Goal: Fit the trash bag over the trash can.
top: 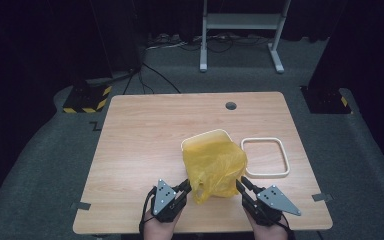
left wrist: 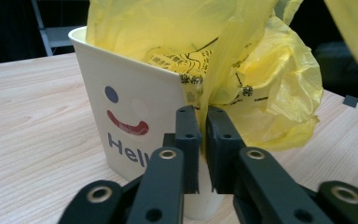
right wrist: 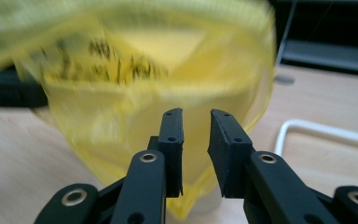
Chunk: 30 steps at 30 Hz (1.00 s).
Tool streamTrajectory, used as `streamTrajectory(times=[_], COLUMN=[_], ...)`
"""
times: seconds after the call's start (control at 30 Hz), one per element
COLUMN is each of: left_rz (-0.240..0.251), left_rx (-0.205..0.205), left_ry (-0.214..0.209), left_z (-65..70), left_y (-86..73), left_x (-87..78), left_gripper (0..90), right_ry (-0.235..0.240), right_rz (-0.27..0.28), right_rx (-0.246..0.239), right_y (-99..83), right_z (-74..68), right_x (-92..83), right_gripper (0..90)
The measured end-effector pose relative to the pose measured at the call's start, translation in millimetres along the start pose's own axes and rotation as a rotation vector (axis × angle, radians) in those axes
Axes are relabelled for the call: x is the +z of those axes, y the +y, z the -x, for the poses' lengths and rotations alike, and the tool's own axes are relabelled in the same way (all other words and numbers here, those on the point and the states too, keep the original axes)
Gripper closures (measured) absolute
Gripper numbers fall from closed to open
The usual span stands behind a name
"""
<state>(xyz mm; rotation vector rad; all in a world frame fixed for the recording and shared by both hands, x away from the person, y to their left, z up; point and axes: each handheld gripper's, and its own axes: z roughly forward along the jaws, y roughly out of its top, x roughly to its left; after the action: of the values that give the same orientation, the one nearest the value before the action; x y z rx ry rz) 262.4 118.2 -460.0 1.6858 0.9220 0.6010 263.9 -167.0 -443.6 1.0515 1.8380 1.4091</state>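
The yellow bag [top: 215, 167] sat in a white bin [top: 206, 139] that stood a little right of the middle of the table [top: 145, 130], toward the near edge. The bag spilled over the near rim of the bin and hung down its front, so most of the bin was hidden from above. In the left gripper view the bin [left wrist: 126, 112] showed a blue dot, a red smile and blue letters on its wall, and the bag [left wrist: 242, 74] had black print on it.

The left gripper [top: 184, 187] was at the lower left corner of the bag. Its jaws were nearly closed, and a thin fold of the bag ran down into the narrow gap between them; the pads seemed to pinch it. The right gripper [top: 241, 184] was at the lower right corner. Its jaws stood apart with a clear gap; the bag [right wrist: 135, 93] hung behind and between them, blurred, and the pads did not press on it.

Just right of the bin lay a white frame [top: 265, 157], flat on the table, apart from the bag. Its corner [right wrist: 326, 130] showed beside the right gripper. Farther back was a round hole [top: 231, 106] in the table. Behind the table stood a grey stand [top: 240, 30] on the floor, with cables [top: 150, 75] near it.
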Motion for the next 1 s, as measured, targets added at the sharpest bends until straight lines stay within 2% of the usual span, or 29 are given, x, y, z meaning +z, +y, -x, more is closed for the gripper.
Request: streamTrajectory(times=[0.1, 0.27, 0.33, 0.43, 0.57, 0.63, 0.7, 0.77, 0.8, 0.9, 1.0], left_rz=[0.002, 0.005, 0.013, 0.017, 0.017, 0.024, 0.039, 0.049, 0.058, 0.098, 0.122], left_rx=[0.004, 0.002, 0.005, -0.001, 0.004, 0.023, 0.034, 0.082, 0.099, 0.115, 0.119], left_ry=[0.001, 0.002, 0.01, 0.02, 0.029, 0.036, 0.038, 0.069, 0.081, 0.093, 0.079], left_z=[1.0, -0.2, -2.1, -5.2, -5.1, -2.6, 0.3, 6.1, 9.0, 12.8, 13.0], left_y=[0.3, -0.3, -0.7, -1.8, -3.0, -1.9, 0.2, 3.5, 4.2, 7.3, 13.6], left_x=[-0.2, -0.8, -1.3, -2.0, -1.4, -2.4, -3.6, -4.4, -5.8, -8.7, -6.3], left_gripper=[82.3, 86.6, 88.6, 89.5, 89.3, 85.0, 74.2, 60.5, 57.1, 50.5, 51.2], right_ry=[-0.015, -0.049, -0.076, -0.103, -0.105, -0.105, -0.1, -0.103, -0.101, -0.099, -0.094], right_rz=[0.043, 0.054, 0.045, 0.041, 0.03, 0.026, 0.023, 0.025, 0.023, 0.018, 0.012], right_rx=[-0.013, -0.031, -0.022, -0.011, 0.011, 0.014, 0.019, 0.019, 0.021, 0.034, 0.036], right_y=[14.6, 33.3, 33.7, 30.9, 26.7, 26.0, 25.6, 25.1, 24.8, 22.9, 20.4], right_z=[2.3, 10.4, 17.1, 23.8, 27.8, 27.7, 27.7, 28.0, 28.6, 29.7, 29.1], right_x=[0.8, 23.4, 34.2, 40.5, 43.4, 43.7, 44.1, 44.0, 44.2, 45.5, 47.0], right_gripper=[74.9, 75.1, 74.8, 73.7, 73.0, 72.9, 72.9, 72.9, 72.9, 73.0, 73.4])
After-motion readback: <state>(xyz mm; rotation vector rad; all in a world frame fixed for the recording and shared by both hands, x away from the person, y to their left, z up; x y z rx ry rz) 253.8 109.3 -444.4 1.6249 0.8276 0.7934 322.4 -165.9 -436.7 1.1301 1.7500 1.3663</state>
